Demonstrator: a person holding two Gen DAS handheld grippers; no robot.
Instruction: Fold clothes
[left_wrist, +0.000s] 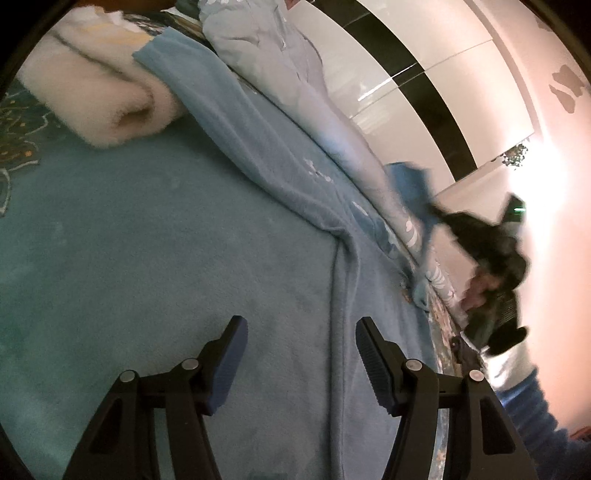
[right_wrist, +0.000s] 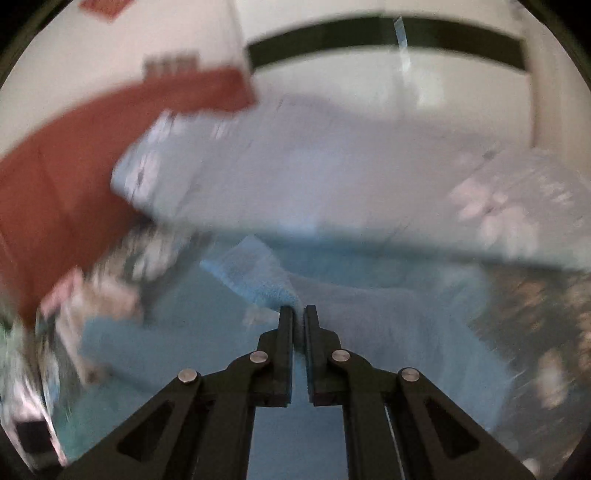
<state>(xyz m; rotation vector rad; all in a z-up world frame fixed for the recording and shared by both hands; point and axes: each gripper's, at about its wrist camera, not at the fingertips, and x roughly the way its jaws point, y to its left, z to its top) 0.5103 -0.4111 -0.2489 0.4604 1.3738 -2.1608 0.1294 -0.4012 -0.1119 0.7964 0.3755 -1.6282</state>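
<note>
wall: glossy white wardrobe panels with black band | light: bright warm glare (right side) | furniture: reddish-brown headboard | bed: floral bedding

Plain light-blue fleece garment

A home bedroom: bed with quilt, glossy wardrobe.
</note>
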